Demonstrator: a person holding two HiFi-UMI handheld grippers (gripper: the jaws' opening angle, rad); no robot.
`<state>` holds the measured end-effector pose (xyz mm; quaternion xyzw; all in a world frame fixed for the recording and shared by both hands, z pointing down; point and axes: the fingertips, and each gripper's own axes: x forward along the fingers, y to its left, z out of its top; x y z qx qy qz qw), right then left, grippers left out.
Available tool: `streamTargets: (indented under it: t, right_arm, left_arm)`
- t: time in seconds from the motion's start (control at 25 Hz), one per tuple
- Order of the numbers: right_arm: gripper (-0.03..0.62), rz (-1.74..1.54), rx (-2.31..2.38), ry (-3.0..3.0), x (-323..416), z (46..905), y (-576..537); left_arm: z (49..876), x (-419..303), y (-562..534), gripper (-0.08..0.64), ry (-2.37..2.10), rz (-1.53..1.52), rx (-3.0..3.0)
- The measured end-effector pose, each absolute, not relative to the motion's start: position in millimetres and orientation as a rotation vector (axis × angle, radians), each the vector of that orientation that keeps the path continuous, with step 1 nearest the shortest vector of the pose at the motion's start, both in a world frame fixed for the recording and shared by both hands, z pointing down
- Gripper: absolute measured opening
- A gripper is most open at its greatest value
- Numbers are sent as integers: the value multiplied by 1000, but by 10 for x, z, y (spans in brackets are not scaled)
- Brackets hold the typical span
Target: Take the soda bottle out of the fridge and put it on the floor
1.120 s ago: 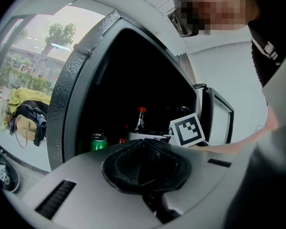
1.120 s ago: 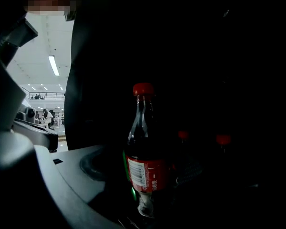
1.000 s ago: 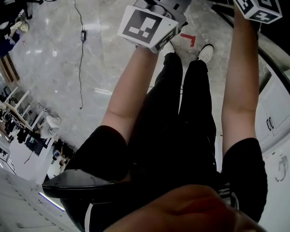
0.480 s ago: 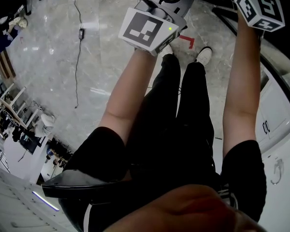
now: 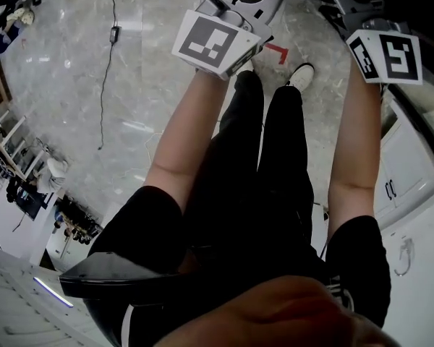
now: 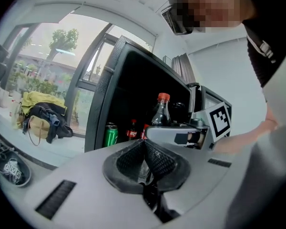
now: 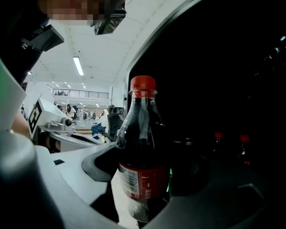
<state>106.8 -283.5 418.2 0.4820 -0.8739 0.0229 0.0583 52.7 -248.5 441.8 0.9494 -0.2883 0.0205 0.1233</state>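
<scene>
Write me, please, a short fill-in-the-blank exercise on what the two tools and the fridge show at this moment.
1. The right tool is shut on the soda bottle, whose cap is ____.
2. The left tool, its jaws together, holds ____.
3. In the left gripper view, a can of ____ colour stands at the front of the open fridge.

Missing words: red; nothing; green.

the soda bottle (image 7: 142, 147) stands in the right gripper (image 7: 145, 187), with the fridge (image 7: 229, 80) behind it.
</scene>
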Motion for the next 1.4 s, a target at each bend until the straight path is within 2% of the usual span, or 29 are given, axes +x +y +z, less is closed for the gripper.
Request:
streamTargets:
  t: [0.4, 0.96, 1.4]
  right_arm:
    - [318, 171, 1309, -2694, 598, 5044, -2206]
    - [318, 490, 1244, -2456, 505, 7642, -1719]
    - [318, 575, 1107, -2281, 681, 9329, -1517]
  left_arm:
    - [5125, 16, -2147, 5, -990, 176, 2619]
    - [6940, -303, -1612, 5, -941, 344, 2490]
    - [7909, -129, -1431, 5, -844, 451, 2460]
